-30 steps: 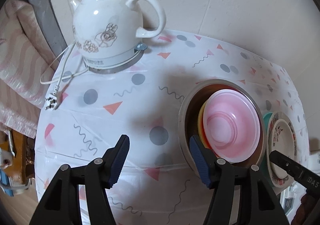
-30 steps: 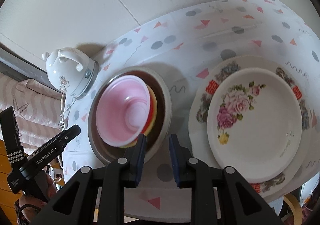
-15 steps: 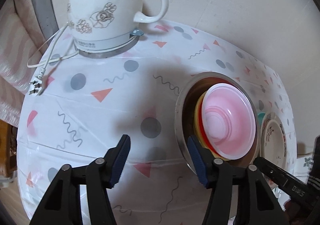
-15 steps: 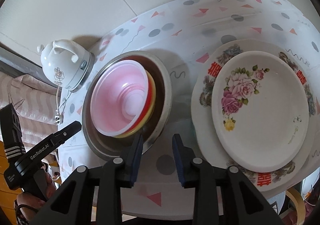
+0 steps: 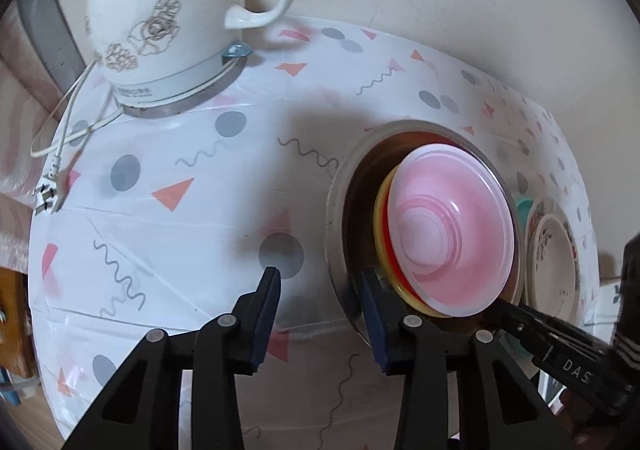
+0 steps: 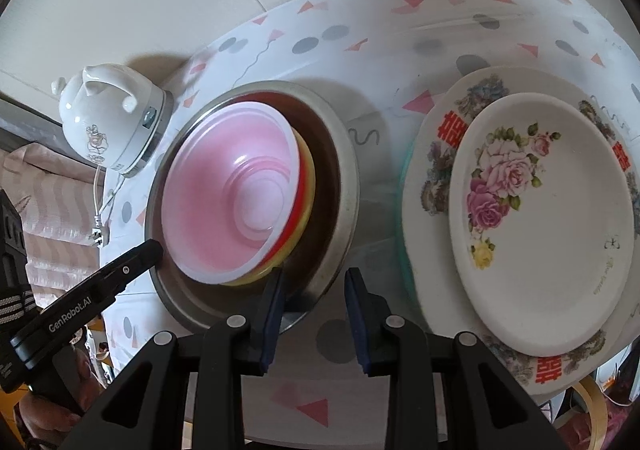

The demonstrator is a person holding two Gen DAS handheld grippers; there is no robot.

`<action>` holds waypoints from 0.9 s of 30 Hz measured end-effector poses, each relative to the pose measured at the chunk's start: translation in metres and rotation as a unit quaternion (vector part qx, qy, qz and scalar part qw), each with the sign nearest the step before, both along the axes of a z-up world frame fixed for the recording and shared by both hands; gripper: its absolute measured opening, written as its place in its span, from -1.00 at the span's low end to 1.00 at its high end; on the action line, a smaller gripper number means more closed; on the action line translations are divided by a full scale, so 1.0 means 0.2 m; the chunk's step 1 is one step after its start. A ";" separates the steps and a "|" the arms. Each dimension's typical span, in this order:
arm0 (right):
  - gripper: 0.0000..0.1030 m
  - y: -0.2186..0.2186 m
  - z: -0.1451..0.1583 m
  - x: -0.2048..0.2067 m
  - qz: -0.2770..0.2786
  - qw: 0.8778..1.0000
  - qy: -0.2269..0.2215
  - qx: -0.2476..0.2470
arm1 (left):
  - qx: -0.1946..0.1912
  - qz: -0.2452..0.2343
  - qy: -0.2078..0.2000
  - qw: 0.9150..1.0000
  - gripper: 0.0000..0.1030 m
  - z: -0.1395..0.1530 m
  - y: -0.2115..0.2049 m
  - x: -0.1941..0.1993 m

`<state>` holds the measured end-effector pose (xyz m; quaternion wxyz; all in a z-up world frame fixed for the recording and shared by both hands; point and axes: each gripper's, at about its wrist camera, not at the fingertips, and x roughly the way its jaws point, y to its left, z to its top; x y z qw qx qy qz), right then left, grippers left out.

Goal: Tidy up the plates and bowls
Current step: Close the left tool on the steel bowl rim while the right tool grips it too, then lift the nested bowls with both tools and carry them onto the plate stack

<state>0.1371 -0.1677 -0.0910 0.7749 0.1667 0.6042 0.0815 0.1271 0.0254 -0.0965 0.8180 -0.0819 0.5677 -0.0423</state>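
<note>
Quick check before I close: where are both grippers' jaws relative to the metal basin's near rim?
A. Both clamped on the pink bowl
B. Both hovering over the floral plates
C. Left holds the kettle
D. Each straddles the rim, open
D: the left gripper and right gripper each have one finger inside the metal basin and one outside, jaws open around its rim.

On the counter (image 6: 400,29) the metal basin (image 6: 340,153) sits near the middle, a stack of bowls (image 6: 232,193) nested inside it. The kettle (image 6: 108,117) stands at the basin's ten o'clock, well apart; the stacked plates (image 6: 540,217) lie at three o'clock, just beside it — perhaps touching, the gap is unclear. The kettle's cord (image 5: 60,137) trails toward the counter edge — plug (image 5: 48,197) lying loose.
</note>
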 end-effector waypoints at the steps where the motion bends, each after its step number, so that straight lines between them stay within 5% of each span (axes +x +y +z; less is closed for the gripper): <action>1: -0.41 0.00 -0.01 0.00 0.001 1.000 0.001 -0.001 | 0.001 -0.005 0.002 1.000 -0.24 0.00 -0.01 0.00; 9: -0.49 0.03 -0.04 0.03 0.005 1.000 0.005 -0.001 | -0.029 -0.022 0.015 0.999 -0.66 -0.04 -0.03 0.04; 27: -0.60 0.05 -0.08 0.04 0.006 1.000 -0.012 0.025 | -0.037 -0.043 -0.020 0.998 -0.66 -0.07 -0.03 0.01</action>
